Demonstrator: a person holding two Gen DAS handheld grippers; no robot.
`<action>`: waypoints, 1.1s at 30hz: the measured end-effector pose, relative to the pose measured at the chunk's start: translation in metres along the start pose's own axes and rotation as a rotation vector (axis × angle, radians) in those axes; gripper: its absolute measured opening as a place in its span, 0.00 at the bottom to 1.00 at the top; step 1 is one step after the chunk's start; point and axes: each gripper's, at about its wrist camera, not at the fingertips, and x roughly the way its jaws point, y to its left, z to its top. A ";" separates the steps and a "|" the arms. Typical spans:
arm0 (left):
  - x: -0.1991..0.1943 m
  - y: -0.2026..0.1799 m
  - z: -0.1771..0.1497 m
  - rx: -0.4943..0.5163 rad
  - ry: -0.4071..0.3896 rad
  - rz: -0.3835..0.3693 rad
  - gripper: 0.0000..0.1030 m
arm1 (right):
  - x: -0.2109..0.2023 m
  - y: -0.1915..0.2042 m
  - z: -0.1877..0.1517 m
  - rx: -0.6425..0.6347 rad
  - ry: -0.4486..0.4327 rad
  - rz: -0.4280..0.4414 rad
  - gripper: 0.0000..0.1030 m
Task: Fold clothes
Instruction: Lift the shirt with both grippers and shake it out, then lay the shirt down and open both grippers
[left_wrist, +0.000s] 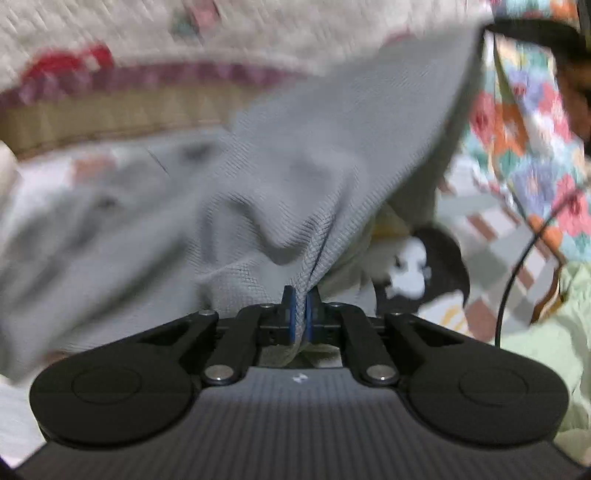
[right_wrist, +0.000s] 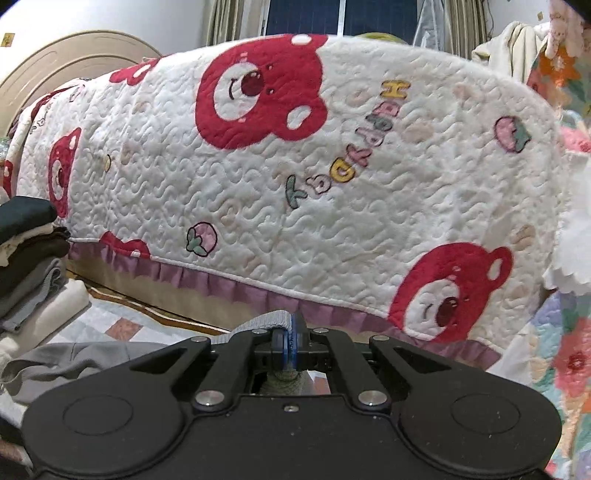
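Observation:
A grey textured garment (left_wrist: 295, 166) hangs stretched up and to the right in the left wrist view, its lower part spread on the floor quilt. My left gripper (left_wrist: 301, 314) is shut on a bunched fold of it. In the right wrist view my right gripper (right_wrist: 290, 343) is shut on a grey ribbed edge of the same garment (right_wrist: 264, 321), and the rest of the garment (right_wrist: 74, 360) lies low at the left. The view from the left wrist is blurred.
A bed with a white quilt printed with red bears (right_wrist: 295, 166) fills the space ahead. A stack of folded clothes (right_wrist: 29, 258) stands at the left. A patchwork floor quilt (right_wrist: 122, 325) lies below. A person in floral clothing (left_wrist: 524, 122) is at the right.

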 end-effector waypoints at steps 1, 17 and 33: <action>-0.022 0.007 0.010 -0.001 -0.048 0.014 0.02 | -0.011 -0.004 0.002 0.011 -0.010 -0.001 0.01; -0.051 0.037 0.121 -0.019 -0.156 0.100 0.05 | -0.063 -0.026 0.039 0.150 -0.001 0.036 0.01; 0.035 0.065 0.025 -0.099 0.016 0.022 0.63 | 0.091 -0.088 -0.103 0.096 0.348 -0.076 0.03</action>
